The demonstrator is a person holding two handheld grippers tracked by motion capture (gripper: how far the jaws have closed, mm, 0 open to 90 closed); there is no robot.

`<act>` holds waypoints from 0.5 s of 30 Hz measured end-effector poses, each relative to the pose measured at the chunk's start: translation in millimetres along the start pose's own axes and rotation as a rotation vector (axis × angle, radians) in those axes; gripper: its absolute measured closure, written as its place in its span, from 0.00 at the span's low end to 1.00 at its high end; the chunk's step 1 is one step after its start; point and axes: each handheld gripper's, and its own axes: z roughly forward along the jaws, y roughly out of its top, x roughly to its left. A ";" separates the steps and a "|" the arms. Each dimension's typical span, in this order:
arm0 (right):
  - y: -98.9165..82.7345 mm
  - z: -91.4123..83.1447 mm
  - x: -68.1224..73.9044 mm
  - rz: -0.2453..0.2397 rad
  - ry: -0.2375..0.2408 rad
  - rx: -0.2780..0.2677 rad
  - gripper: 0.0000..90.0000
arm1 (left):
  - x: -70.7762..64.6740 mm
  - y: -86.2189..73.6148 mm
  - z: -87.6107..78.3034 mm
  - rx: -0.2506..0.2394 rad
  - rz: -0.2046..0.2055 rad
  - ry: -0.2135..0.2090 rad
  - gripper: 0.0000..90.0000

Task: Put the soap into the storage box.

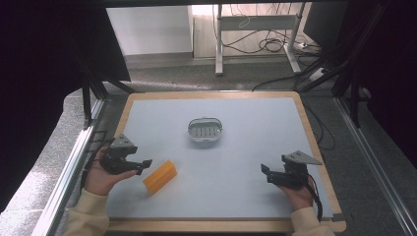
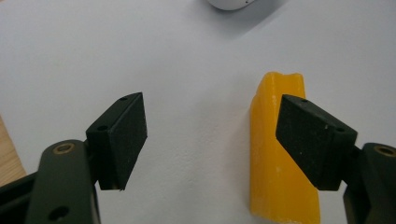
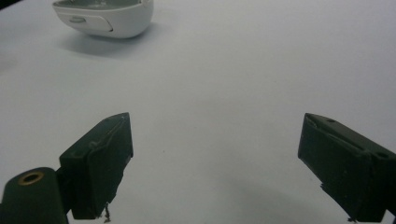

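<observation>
The yellow block (image 1: 160, 176) lies flat on the table (image 1: 246, 147), in front of the white soap dish (image 1: 205, 130) and to its left, well apart from it. It is just beside the left gripper (image 1: 140, 166), whose tips are next to the block's near-left end. The right gripper (image 1: 266, 173) is far on the other side, so the left one is clearly the nearer.

In the left gripper view the block (image 2: 280, 154) has its long axis running away from the camera, almost parallel to the fingers (image 2: 121, 140). It is not centred between them: it sits under the right-side finger, partly covered by it. A small shift toward that side seems needed before closing.

Both grippers stand wide open and hold nothing.

The block looks waxy and orange-yellow, like soap, with a slightly uneven far end.
</observation>
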 end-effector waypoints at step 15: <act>-1.9 3.5 0.8 -0.035 -0.019 0.033 0.12 | -15.4 6.9 -0.9 0.018 0.035 -0.008 0.27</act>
